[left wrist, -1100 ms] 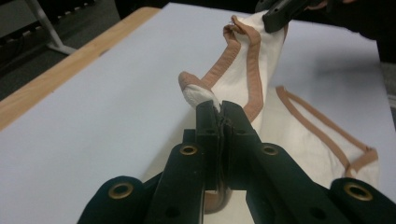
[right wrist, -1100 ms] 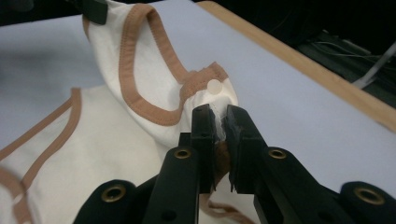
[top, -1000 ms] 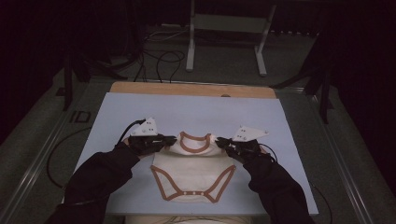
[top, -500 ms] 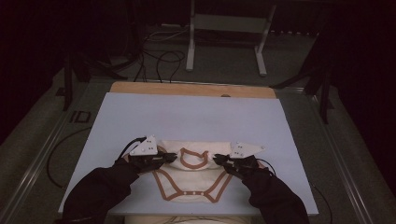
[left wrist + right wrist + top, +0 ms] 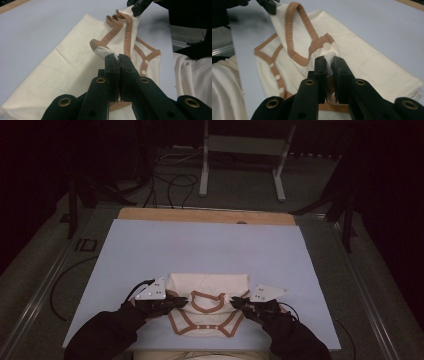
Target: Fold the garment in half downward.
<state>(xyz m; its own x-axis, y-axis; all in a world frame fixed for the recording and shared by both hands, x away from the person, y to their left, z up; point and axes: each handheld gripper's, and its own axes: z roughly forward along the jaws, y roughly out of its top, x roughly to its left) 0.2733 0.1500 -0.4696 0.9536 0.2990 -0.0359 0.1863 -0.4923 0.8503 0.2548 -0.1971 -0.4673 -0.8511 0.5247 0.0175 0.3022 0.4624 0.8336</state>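
left gripper view shows the left gripper with its jaws pressed together on a bunched corner of the cream bodysuit, right at the tan trim. right gripper view shows the right gripper clamped the same way on the opposite corner, just beside a white snap. in the high view the left gripper and right gripper sit at either side of the bodysuit, which lies on the near half of the pale blue mat, its top part carried over its lower part so a fold edge shows on the far side.

the step looks like folding the top of the bodysuit toward the person. to do it well, keep both grips firm and level with each other, so the neckline between them stays taut and the fold edge runs straight across the bodysuit. lower both corners together onto the snap end of the bodysuit, lining the tan trim up on both sides, and let go only once the cloth rests flat. uneven hands would likely skew the fold or drag the lower layer off the near edge of the mat.
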